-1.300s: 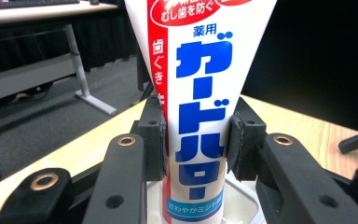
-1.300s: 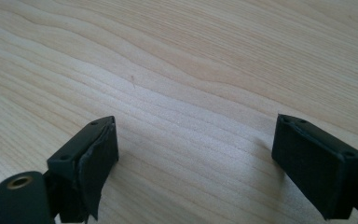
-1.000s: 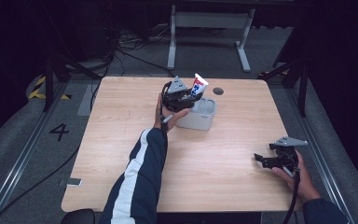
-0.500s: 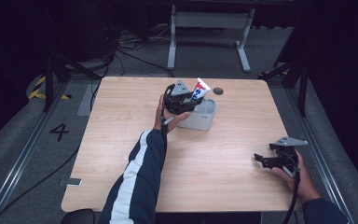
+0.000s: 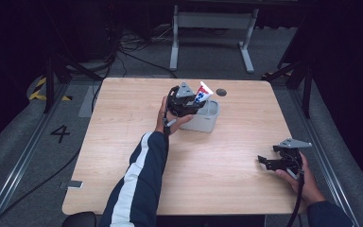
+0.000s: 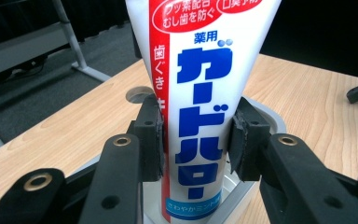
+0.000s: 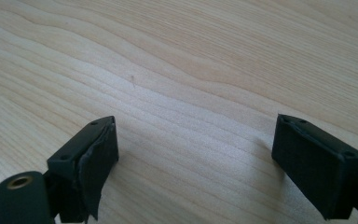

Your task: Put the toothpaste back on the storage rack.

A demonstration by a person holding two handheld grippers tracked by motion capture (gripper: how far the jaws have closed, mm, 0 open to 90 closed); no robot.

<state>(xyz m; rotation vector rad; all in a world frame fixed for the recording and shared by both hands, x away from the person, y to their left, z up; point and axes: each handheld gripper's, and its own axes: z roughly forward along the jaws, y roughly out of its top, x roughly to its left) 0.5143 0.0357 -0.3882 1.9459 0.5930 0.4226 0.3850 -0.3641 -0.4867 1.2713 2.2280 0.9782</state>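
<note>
- Now the toothpaste tube (image 6: 200,93) stands upright, its bottom end down inside the grey cup (image 5: 207,119), upper centre of the high view.
- Left tongs (image 6: 196,140) pinch the tube at mid-body, pads on both sides.
- To let go well: keep it vertical, ease the pads apart gradually, then withdraw straight back.
- Right tongs (image 7: 193,154) hang spread over bare desk (image 7: 177,60), lower right.
</note>
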